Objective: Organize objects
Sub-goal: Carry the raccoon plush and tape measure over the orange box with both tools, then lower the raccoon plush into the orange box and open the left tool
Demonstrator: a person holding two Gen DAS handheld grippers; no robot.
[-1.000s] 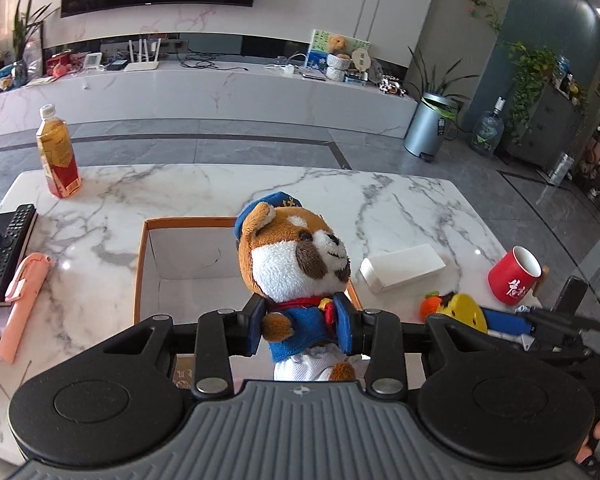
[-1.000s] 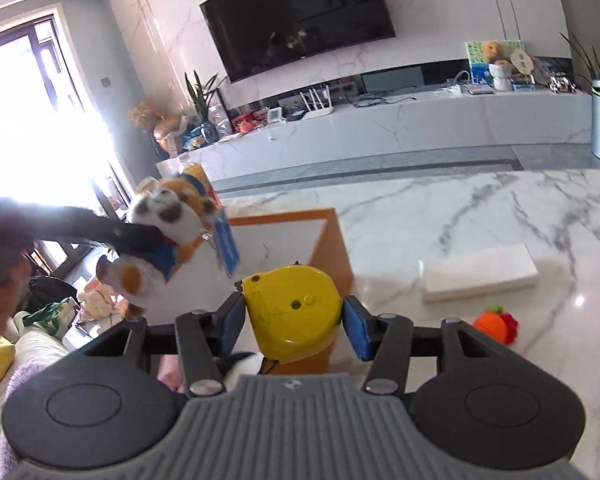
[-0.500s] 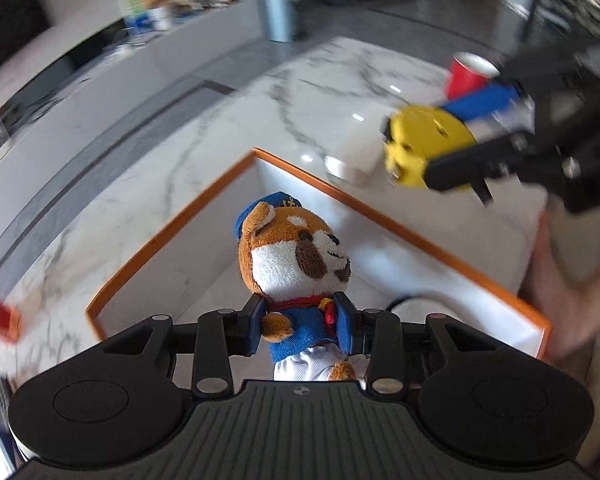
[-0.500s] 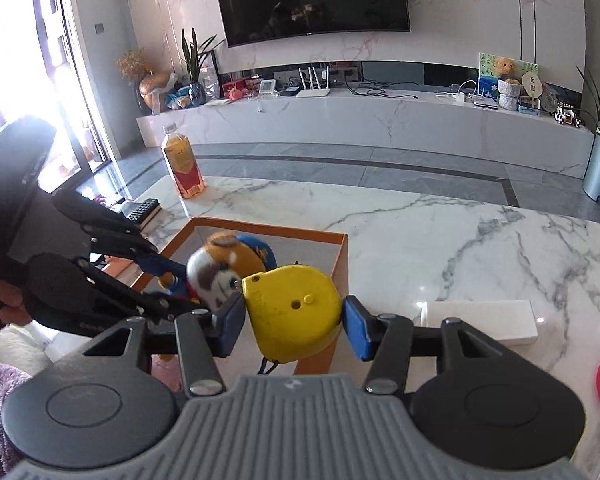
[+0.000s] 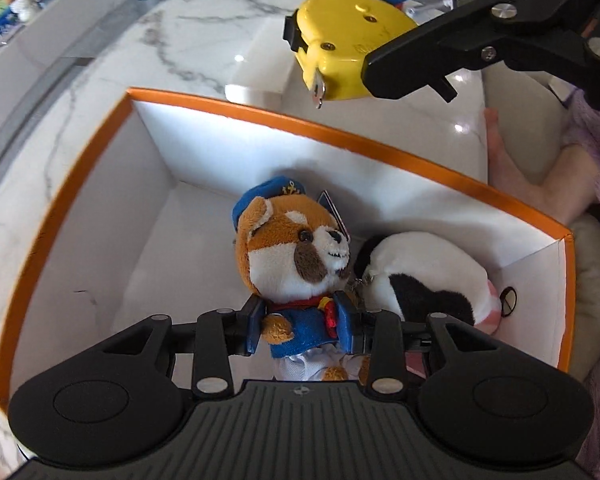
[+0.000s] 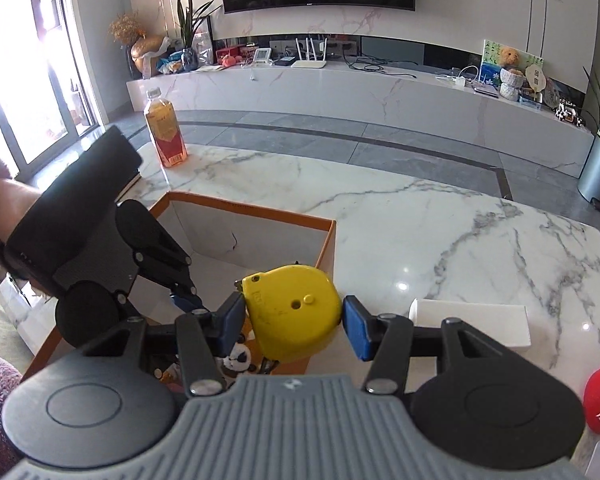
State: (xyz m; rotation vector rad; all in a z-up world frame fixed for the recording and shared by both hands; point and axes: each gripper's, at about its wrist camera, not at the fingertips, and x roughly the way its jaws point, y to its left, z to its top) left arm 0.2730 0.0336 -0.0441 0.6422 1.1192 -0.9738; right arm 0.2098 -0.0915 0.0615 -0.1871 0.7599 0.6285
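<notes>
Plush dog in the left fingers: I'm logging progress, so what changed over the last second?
The left gripper carried the plush dog from above the table down into the orange-rimmed box, beside a black-and-white plush. The right gripper brought the yellow tape measure over the box's edge. Both grips stayed shut; nothing was released.

You get strong daylight from the window, blown out white; glare spots dot the marble table. Fisheye bends the edges, and the left view's rim is slightly blurred.
</notes>
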